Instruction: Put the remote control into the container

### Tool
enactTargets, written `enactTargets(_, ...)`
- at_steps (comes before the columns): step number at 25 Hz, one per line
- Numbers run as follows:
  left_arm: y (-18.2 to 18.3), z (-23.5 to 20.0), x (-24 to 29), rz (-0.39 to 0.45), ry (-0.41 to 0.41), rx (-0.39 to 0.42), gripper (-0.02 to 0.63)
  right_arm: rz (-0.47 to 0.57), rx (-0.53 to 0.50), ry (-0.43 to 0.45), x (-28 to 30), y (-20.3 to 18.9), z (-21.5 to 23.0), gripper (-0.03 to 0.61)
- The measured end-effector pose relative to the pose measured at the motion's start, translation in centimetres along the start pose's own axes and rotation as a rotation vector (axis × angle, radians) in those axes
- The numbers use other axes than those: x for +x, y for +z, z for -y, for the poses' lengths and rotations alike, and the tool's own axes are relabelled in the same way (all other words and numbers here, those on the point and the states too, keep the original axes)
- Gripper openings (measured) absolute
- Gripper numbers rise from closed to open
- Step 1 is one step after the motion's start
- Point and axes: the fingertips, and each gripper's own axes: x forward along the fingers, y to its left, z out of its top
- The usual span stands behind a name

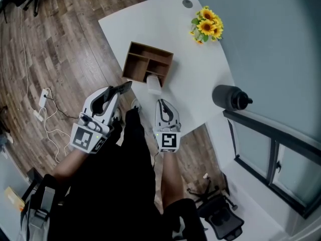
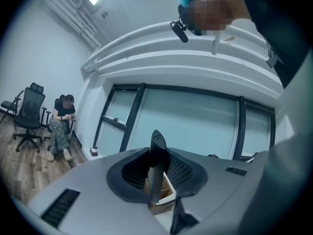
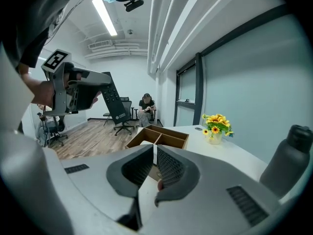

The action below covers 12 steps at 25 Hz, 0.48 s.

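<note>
A black remote control (image 1: 123,88) is clamped in my left gripper (image 1: 111,95), raised off the near left corner of the white table (image 1: 200,69). In the left gripper view the remote (image 2: 156,155) stands edge-on between the shut jaws of that gripper (image 2: 155,173), with the wooden container (image 2: 164,202) below it. The container (image 1: 148,62) has several open compartments and sits mid-table. My right gripper (image 1: 163,103) hovers at the table's near edge, jaws shut with nothing held. The right gripper view shows the container (image 3: 159,137) ahead of the right gripper (image 3: 155,155), and the left gripper's remote (image 3: 111,99) up at left.
A small white object (image 1: 154,84) lies against the container's near side. Sunflowers in a pot (image 1: 206,25) stand at the far right of the table, and a black bottle (image 1: 228,97) is at the right edge. Cables and a power strip (image 1: 44,102) lie on the wooden floor.
</note>
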Motion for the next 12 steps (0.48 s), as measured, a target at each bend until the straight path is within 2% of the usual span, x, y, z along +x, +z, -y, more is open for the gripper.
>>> enactTargets(7, 1.6, 0.9, -1.2, 0.035, -0.007, 0.025, 0.084, 0.032, 0.092, -0.113, -1.5, 2.5, 1.1, 0.006)
enactTargets(12, 2.2, 1.4, -1.6, 0.031, -0.006, 0.043, 0.084, 0.081, 0.147, -0.153, -2.3, 4.7, 1.7, 0.005)
